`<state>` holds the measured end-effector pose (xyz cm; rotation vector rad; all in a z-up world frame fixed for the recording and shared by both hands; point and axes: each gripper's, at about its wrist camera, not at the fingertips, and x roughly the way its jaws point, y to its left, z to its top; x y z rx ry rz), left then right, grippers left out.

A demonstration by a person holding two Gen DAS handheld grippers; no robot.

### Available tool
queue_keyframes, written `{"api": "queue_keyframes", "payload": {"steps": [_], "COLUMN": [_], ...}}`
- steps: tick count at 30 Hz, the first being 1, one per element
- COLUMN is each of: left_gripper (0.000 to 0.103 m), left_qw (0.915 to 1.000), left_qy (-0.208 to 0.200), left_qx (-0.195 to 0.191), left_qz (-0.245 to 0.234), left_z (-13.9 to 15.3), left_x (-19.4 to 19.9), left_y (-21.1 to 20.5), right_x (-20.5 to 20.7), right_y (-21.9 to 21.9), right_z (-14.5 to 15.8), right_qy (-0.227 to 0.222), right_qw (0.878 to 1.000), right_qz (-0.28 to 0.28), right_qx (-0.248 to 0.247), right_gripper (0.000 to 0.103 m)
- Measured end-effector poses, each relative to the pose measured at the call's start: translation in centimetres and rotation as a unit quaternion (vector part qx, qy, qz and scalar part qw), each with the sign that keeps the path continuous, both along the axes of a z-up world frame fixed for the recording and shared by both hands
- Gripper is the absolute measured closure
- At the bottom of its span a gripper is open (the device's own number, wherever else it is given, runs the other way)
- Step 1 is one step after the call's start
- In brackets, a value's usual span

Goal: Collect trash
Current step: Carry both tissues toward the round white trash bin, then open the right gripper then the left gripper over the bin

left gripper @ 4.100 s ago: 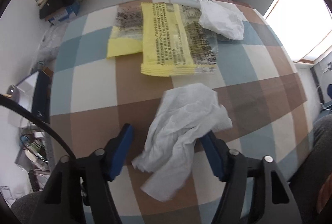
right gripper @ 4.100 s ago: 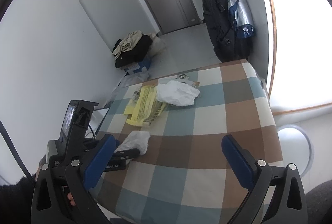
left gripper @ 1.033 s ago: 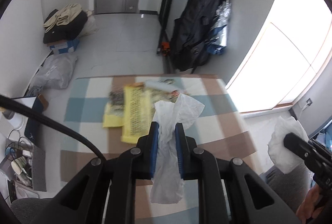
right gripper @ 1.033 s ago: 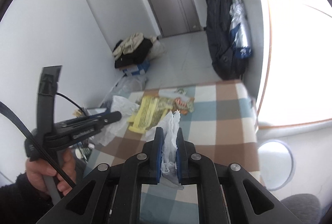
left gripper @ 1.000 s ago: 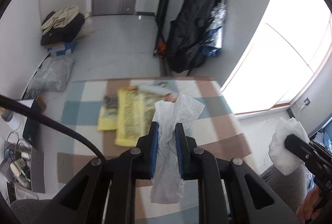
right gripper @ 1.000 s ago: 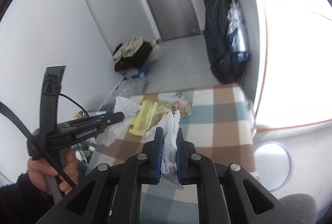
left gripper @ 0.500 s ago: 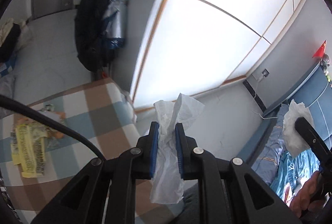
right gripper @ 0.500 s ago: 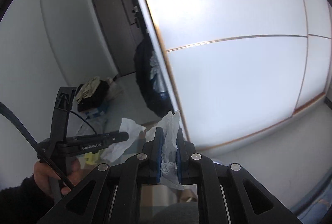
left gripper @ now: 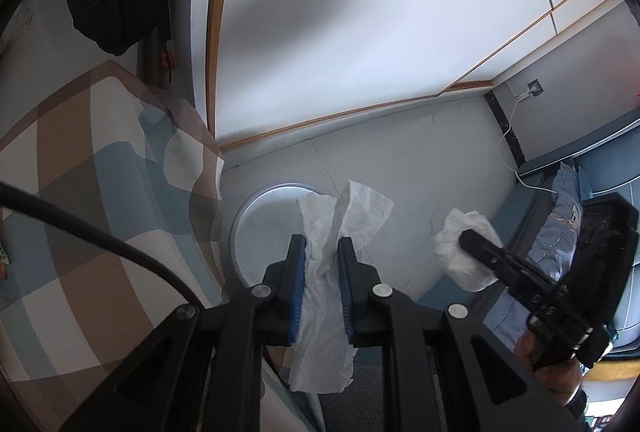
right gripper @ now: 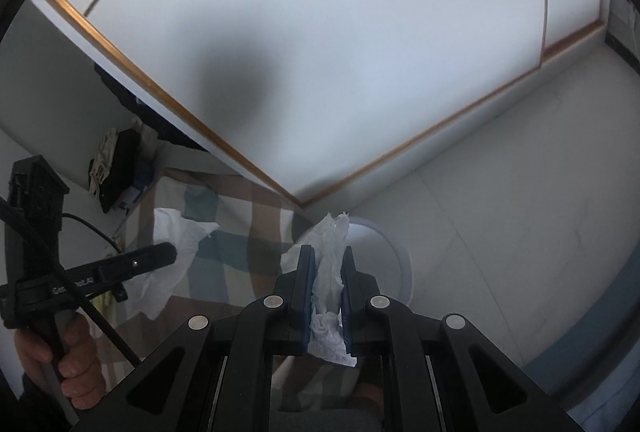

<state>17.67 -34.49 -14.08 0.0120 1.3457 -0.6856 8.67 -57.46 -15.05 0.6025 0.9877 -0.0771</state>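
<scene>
- The left gripper (left gripper: 322, 260) is clenched on a crumpled white paper tissue (left gripper: 324, 292). In the left wrist view, most of the sheet trails loose toward 6 o'clock and a flap sticks out past the blue pads toward 12.
- The right gripper (right gripper: 326, 268) is clamped on a second wad of white tissue (right gripper: 330, 284), bunched tighter between its pads.
- The round white waste bin (left gripper: 256, 228) stands on the pale floor just beside the hanging corner of the checked brown, blue and white tablecloth (left gripper: 80, 192). In the left wrist view its rim shows at about 10 o'clock from the fingertips; in the right wrist view it lies just beyond the fingertips, toward 1 o'clock.
- Risk: neither gripper looks squarely over the bin opening. If the jaws open now, a light sheet could drift and land on the floor or catch the rim.
- Risk: the long loose tail of the left tissue may cling to a pad or the gripper frame on opening, so it drops late or falls outside the bin.
- Risk: the two grippers sit near each other. Bringing both over one small opening together could knock them together or brush one tissue out early.
- Risk: the tablecloth corner hangs close to the rim, and a tissue released from that side may settle on the cloth instead.
- I cannot tell how full the bin is.
</scene>
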Motion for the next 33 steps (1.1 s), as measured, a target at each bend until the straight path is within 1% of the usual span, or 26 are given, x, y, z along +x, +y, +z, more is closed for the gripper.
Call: {"api": "queue_keyframes", "payload": {"steps": [2,4,6,7,8,10,11,12,13,14,15,17,19,23,28,33], "left_gripper": [0.091,0.091,0.091,0.091,0.091,0.091,0.091,0.091,0.091,0.091,0.091,0.091,0.091,0.091,0.091,0.089], "left_qw": [0.9999,0.9996,0.9993,0.9992,0.9989,0.9985,0.9984,0.9983,0.9981,0.9980,0.9978,0.9973,0.9966,0.9948,0.9919,0.9873], "left_qy": [0.009,0.017,0.023,0.024,0.024,0.023,0.026,0.030,0.032,0.033,0.034,0.037,0.042,0.054,0.067,0.098], "left_qx": [0.010,0.018,0.024,0.030,0.038,0.048,0.049,0.050,0.052,0.054,0.057,0.063,0.071,0.086,0.105,0.120], "left_qz": [0.006,0.013,0.014,0.014,0.013,0.010,0.009,0.009,0.009,0.008,0.008,0.007,0.004,-0.006,-0.024,-0.034], "left_z": [-1.1,-1.7,-2.1,-2.3,-2.3,-2.7,-2.8,-2.8,-3.0,-3.0,-2.9,-3.2,-3.6,-4.5,-5.4,-7.3], "left_x": [0.9,1.2,1.5,1.6,1.6,1.7,1.7,1.8,1.8,1.7,1.9,1.8,1.9,1.8,1.7,1.6], "left_y": [-0.4,-0.9,-1.3,-1.5,-1.7,-2.1,-2.2,-2.4,-2.5,-2.6,-2.8,-3.1,-3.3,-4.3,-5.6,-7.0], "right_x": [1.1,2.0,3.2,3.0,3.4,3.7,3.8,3.7,3.6,3.5,4.1,3.7,3.4,2.3,-0.7,-2.3], "right_y": [0.1,0.4,1.3,1.4,1.7,1.8,1.6,1.4,1.3,1.1,1.0,0.6,-0.1,-1.6,-4.1,-5.5], "right_z": [-3.7,-7.1,-10.0,-10.8,-11.8,-13.0,-13.5,-13.9,-14.2,-14.1,-14.2,-14.1,-13.9,-13.5,-11.6,-9.6], "right_qy": [0.031,0.055,0.074,0.080,0.096,0.110,0.109,0.109,0.107,0.101,0.098,0.086,0.088,0.077,0.063,0.045], "right_qw": [0.999,0.997,0.992,0.990,0.988,0.985,0.984,0.983,0.983,0.982,0.981,0.982,0.983,0.985,0.987,0.988], "right_qz": [0.006,0.019,0.046,0.057,0.067,0.075,0.077,0.078,0.080,0.082,0.081,0.075,0.062,0.032,-0.021,-0.052], "right_qx": [0.024,0.057,0.093,0.102,0.102,0.106,0.116,0.123,0.130,0.139,0.143,0.149,0.151,0.153,0.148,0.142], "right_gripper": [0.092,0.090,0.090,0.090,0.090,0.087,0.079,0.065,0.056,0.037,0.030,0.030,0.030,0.030,0.029,0.027]}}
